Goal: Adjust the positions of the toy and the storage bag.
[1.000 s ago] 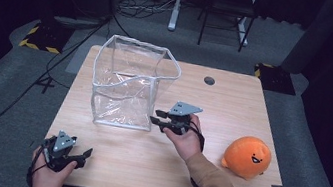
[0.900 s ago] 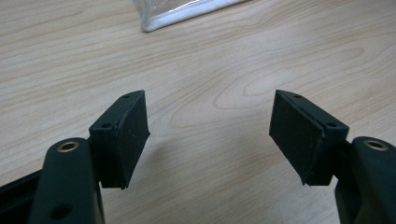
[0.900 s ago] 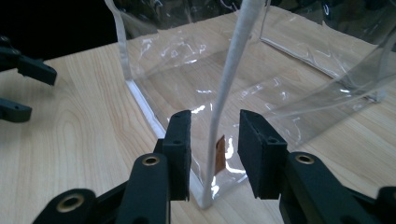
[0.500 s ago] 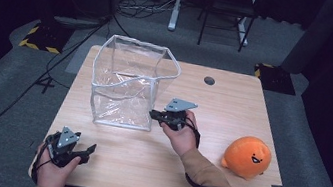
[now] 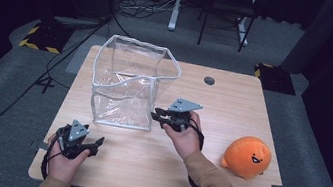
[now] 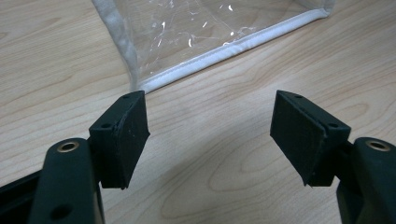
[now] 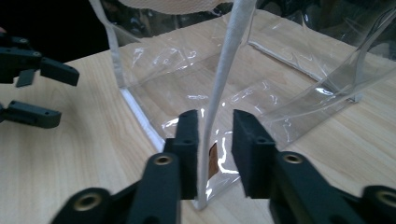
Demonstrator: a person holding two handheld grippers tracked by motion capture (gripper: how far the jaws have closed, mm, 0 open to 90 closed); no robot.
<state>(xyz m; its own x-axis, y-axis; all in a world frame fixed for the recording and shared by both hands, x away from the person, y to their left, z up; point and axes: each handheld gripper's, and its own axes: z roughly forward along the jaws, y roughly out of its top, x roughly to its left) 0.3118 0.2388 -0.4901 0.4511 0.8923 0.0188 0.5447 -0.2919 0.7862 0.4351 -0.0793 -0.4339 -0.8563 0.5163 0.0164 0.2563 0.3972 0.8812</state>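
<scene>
The left gripper (image 6: 210, 135) hangs low over the wooden table (image 6: 224, 158), its two black jaws spread wide apart with nothing between them but bare wood grain. Each jaw carries a flat, dark pad (the faces turned inward toward each other). Just beyond the left jaw stands the near corner of the clear plastic bag (image 6: 201, 23), its white fabric edging (image 6: 233, 44) running along the table away to the far right and up at the corner seam. The bag's crinkled wall catches small glints of light.
</scene>
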